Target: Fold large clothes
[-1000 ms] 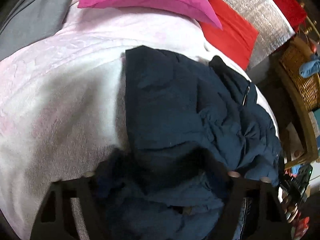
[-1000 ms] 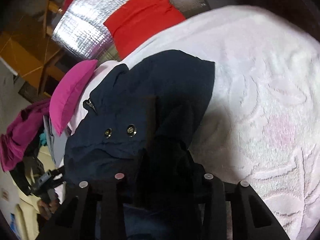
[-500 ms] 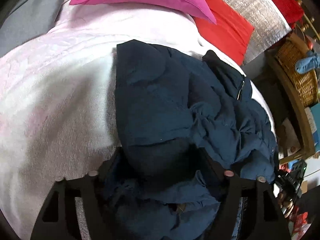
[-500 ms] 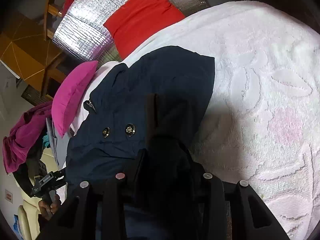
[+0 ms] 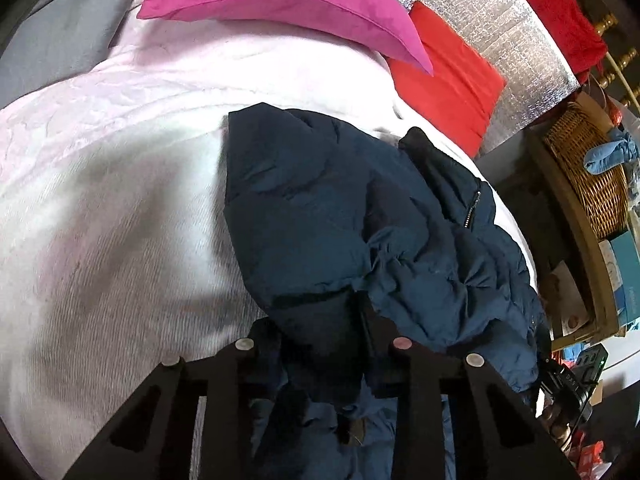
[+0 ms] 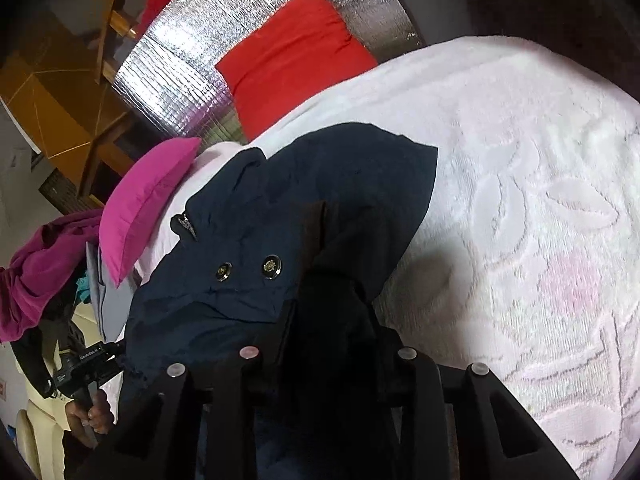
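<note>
Both grippers, left (image 5: 320, 344) and right (image 6: 324, 344), are clamped on the near edge of the navy puffer jacket (image 5: 320, 208), which lies bunched on the pale pink bedspread (image 5: 120, 208). I'd lift both ends level and carry that edge over evenly, so the 2 snap buttons (image 6: 248, 268) don't end up crumpled inside.

The left gripper (image 5: 320, 340) is black all over. It has two flat fingers (image 5: 404, 384) and slanted side bars with long holes cut in them. Four small round silver screws (image 5: 245, 344) sit in a row across it. The right gripper (image 6: 326, 344) looks the same: black, with four round silver screws (image 6: 408, 353) and slanted bars with holes.
</note>
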### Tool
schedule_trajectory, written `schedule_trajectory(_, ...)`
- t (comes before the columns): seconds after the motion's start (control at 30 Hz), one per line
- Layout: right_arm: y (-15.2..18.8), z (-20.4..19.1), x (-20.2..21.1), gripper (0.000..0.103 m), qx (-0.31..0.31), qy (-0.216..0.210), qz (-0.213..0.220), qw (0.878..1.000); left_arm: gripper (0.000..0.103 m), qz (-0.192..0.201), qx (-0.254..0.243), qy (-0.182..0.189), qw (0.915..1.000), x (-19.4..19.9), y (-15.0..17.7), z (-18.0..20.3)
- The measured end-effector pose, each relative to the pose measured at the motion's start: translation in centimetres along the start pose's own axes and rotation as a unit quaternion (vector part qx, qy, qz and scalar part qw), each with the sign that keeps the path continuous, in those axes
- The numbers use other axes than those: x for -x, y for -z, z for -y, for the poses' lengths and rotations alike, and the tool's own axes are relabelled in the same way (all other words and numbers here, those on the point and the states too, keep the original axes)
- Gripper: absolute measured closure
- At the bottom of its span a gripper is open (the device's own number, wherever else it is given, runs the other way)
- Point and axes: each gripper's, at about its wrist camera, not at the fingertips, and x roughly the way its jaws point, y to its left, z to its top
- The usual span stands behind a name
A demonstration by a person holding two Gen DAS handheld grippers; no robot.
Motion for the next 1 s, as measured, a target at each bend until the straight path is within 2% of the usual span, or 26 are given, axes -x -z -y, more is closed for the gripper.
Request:
schedule_trajectory(0.2, -0.5, -0.3, 0.6, 0.073, -0.017, -0.008, 0.033, 0.999, 0.072, 0.010, -0.008, -0.006, 0.9999, 0.3, -0.3, 0.4)
schedule_trajectory(0.3, -0.1, -0.1, 0.2, 0.073, -0.022, -0.002, 0.022, 1.000, 0.072, 0.006, -0.011, -0.010, 0.9999, 0.5, 0.1, 0.3)
schedule_trajectory(0.37, 0.1, 0.4, -0.1, 0.073, -0.035, -0.006, 0.006, 0.999, 0.068, -0.001, -0.020, -0.019, 0.9996, 0.5, 0.4, 0.4)
schedule_trajectory(0.4, 0.1, 0.6, -0.2, 0.072, -0.042, -0.009, 0.001, 0.999, 0.063, -0.006, -0.021, -0.025, 0.9994, 0.3, 0.5, 0.5)
schedule_trajectory(0.47, 0.1, 0.8, -0.2, 0.065, -0.042, -0.008, -0.009, 0.999, 0.057, -0.018, -0.018, -0.034, 0.9991, 0.4, 0.7, 0.3)
schedule_trajectory(0.53, 0.4, 0.8, -0.1, 0.065, -0.041, 0.000, -0.017, 0.999, 0.052, -0.023, -0.017, -0.040, 0.9988, 0.6, 1.0, 0.1)
schedule_trajectory(0.7, 0.3, 1.1, 0.1, 0.058, -0.055, 0.004, -0.027, 0.998, 0.051, -0.020, -0.016, -0.041, 0.9988, 1.4, 2.0, 0.0)
schedule_trajectory(0.8, 0.1, 1.2, 0.7, 0.049, -0.064, 0.005, -0.027, 0.998, 0.052, -0.014, -0.020, -0.040, 0.9989, 2.4, 2.2, 0.4)
schedule_trajectory(0.9, 0.3, 0.8, 0.7, 0.049, -0.050, 0.010, -0.022, 0.998, 0.054, -0.008, -0.032, -0.055, 0.9980, 2.7, 2.7, 0.9)
schedule_trajectory(1.0, 0.6, 0.3, -0.1, 0.062, -0.029, 0.025, -0.028, 0.999, 0.057, -0.008, -0.039, -0.065, 0.9971, 2.0, 3.0, 1.1)
